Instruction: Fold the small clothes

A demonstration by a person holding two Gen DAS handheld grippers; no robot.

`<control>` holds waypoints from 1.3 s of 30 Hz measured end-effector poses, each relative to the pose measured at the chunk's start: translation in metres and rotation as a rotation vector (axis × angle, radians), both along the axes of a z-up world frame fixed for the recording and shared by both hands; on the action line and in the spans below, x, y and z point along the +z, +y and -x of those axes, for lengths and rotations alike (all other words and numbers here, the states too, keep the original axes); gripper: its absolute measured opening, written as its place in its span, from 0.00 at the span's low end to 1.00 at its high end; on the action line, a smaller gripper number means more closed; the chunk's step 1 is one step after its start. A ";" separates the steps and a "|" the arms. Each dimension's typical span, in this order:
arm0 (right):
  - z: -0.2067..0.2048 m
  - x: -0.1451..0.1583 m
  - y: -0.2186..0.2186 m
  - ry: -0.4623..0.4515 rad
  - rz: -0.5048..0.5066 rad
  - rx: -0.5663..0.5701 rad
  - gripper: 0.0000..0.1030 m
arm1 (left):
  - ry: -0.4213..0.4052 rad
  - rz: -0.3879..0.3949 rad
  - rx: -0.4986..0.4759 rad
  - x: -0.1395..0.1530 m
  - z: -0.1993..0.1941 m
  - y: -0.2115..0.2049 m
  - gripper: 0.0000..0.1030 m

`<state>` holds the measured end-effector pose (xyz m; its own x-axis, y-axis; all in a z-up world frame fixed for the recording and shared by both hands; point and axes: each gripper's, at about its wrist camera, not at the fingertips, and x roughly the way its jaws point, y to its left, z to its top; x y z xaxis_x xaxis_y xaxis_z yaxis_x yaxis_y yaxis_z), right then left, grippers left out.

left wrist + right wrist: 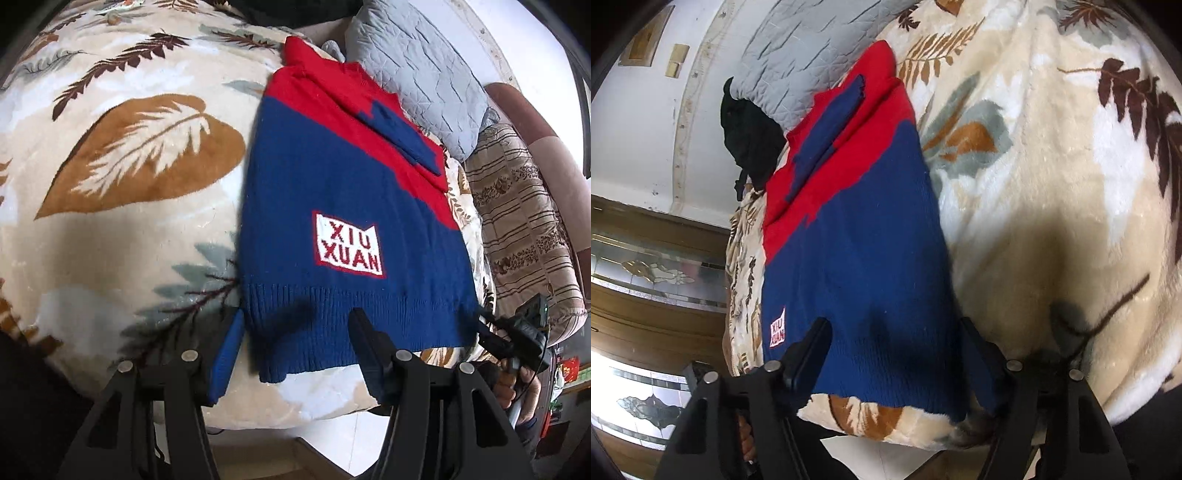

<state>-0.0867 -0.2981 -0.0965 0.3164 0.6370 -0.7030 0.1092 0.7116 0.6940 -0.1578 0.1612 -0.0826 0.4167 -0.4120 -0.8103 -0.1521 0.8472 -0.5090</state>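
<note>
Straddled sweater (332, 192) hem low in frame: left gripper (295, 325) and right gripper (892, 336) both parted, unclamped; risked snagging blanket (129, 155) too

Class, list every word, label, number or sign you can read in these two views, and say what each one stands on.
"XIU XUAN": red letters in two rows on a white, red-edged patch on the blue lower part of the sweater, above its ribbed hem.
The same patch in the right wrist view: too small and skewed to read reliably.
No other text is readable; the red object at the left wrist view's right edge is too blurred.
</note>
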 end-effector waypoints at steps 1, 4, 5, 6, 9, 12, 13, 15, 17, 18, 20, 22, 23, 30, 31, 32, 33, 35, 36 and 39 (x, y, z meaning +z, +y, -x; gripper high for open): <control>0.001 0.001 0.003 -0.003 0.007 0.001 0.26 | -0.004 0.012 0.002 0.001 -0.001 0.000 0.57; 0.002 -0.006 0.001 0.011 -0.006 -0.017 0.26 | 0.007 0.031 0.012 -0.003 -0.002 0.004 0.57; 0.002 -0.010 0.000 0.025 -0.012 -0.023 0.26 | 0.015 0.038 0.015 -0.005 -0.002 0.004 0.57; 0.002 -0.016 -0.002 0.039 -0.022 -0.029 0.27 | 0.019 0.045 0.022 -0.006 -0.001 0.005 0.57; 0.003 -0.016 -0.002 0.027 -0.054 -0.037 0.29 | 0.023 0.056 0.031 -0.007 -0.001 0.006 0.57; 0.003 -0.019 -0.003 0.033 -0.073 -0.045 0.29 | 0.025 0.058 0.032 -0.007 0.002 0.005 0.57; 0.003 -0.018 -0.003 0.030 -0.071 -0.041 0.29 | 0.022 0.049 0.027 -0.007 0.001 0.003 0.57; 0.002 -0.017 0.001 0.022 -0.054 -0.031 0.29 | 0.024 0.023 0.020 -0.010 0.000 0.003 0.13; 0.000 -0.016 0.002 0.026 -0.038 -0.018 0.12 | 0.062 0.040 0.034 -0.016 -0.003 0.008 0.04; 0.000 -0.015 0.003 0.028 -0.033 -0.011 0.07 | 0.056 0.057 0.053 -0.014 -0.001 0.011 0.04; 0.000 -0.007 0.002 0.010 -0.048 -0.013 0.07 | -0.006 0.054 0.065 0.003 0.005 0.015 0.04; 0.002 0.010 -0.002 -0.037 -0.084 -0.022 0.07 | -0.087 0.076 0.078 0.026 0.012 0.019 0.04; 0.002 0.017 -0.002 -0.055 -0.088 -0.021 0.07 | -0.103 0.076 0.081 0.030 0.013 0.020 0.04; -0.001 -0.014 -0.007 0.031 -0.109 -0.034 0.07 | 0.046 0.062 0.081 -0.014 0.008 0.017 0.04; 0.000 -0.010 -0.007 0.015 -0.112 -0.033 0.07 | 0.023 0.057 0.082 -0.008 0.009 0.018 0.04; 0.001 -0.006 -0.008 -0.005 -0.116 -0.031 0.07 | -0.001 0.050 0.080 -0.001 0.010 0.018 0.04; 0.002 -0.002 -0.008 -0.019 -0.118 -0.032 0.07 | -0.017 0.051 0.077 0.004 0.009 0.019 0.04; 0.002 -0.002 -0.011 -0.023 -0.113 -0.033 0.07 | -0.007 0.043 0.079 0.000 0.008 0.019 0.04; 0.002 -0.005 -0.012 -0.013 -0.113 -0.035 0.07 | 0.026 0.038 0.082 -0.007 0.006 0.018 0.04; 0.004 -0.009 -0.014 0.005 -0.135 -0.051 0.07 | 0.018 0.057 0.090 -0.008 0.011 0.022 0.04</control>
<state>-0.0902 -0.3117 -0.1058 0.3474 0.7091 -0.6136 0.1466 0.6052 0.7825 -0.1691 0.1835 -0.0905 0.4400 -0.4193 -0.7941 -0.2357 0.7994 -0.5527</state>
